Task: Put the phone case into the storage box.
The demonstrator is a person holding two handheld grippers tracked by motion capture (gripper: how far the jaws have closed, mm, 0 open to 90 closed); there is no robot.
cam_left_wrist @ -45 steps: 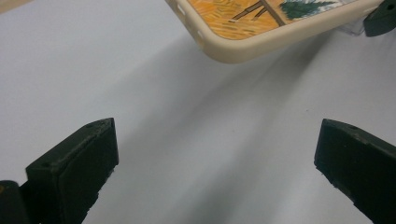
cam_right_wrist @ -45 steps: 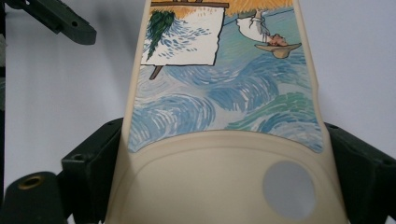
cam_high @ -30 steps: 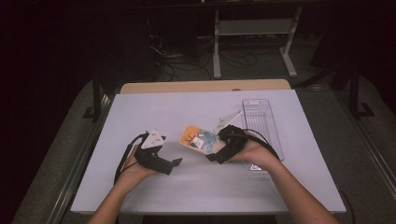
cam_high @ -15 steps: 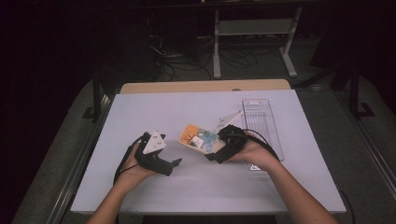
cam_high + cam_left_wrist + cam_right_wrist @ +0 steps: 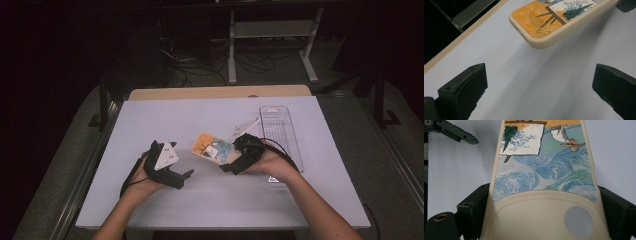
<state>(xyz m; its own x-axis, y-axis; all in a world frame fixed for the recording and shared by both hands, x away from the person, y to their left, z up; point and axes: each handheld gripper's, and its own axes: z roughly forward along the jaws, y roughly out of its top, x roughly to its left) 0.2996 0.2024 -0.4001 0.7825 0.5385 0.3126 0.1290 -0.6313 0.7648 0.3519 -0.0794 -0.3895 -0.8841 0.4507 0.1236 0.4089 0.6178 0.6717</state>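
Currently a person at a pale lilac surface (image 5: pixel 210 200) holds a two-jaw tool in each hand, and the thing being worked on is a phone case (image 5: pixel 212 148), cream-edged with a painted scene of orange field, blue swirls and an easel. In the high view the case sits near the middle of the surface, between the two tools, its long axis running from the right tool (image 5: pixel 231 166) up and to the left. The right tool grips the camera-cutout end of the case: in the right gripper view its two black jaws stand pressed against the case's two long sides, so the case (image 5: pixel 544 182) stretches straight away from that tool. The orange end is the free end, and it points toward the left tool (image 5: pixel 186 175), which is the nearer of the two to that end but apart from it. In the left gripper view the left tool's jaws are spread wide with nothing between them, and the rounded orange corner of the case (image 5: pixel 541 27) appears ahead and above them; it seems to be lifted off the surface, judging by the soft shadow beneath, though that is hard to confirm. The left hand (image 5: pixel 147 175) rests low on the surface, its tool aimed to the right. A clear plastic tray (image 5: pixel 280 125) lies just beyond the right hand (image 5: pixel 272 162).
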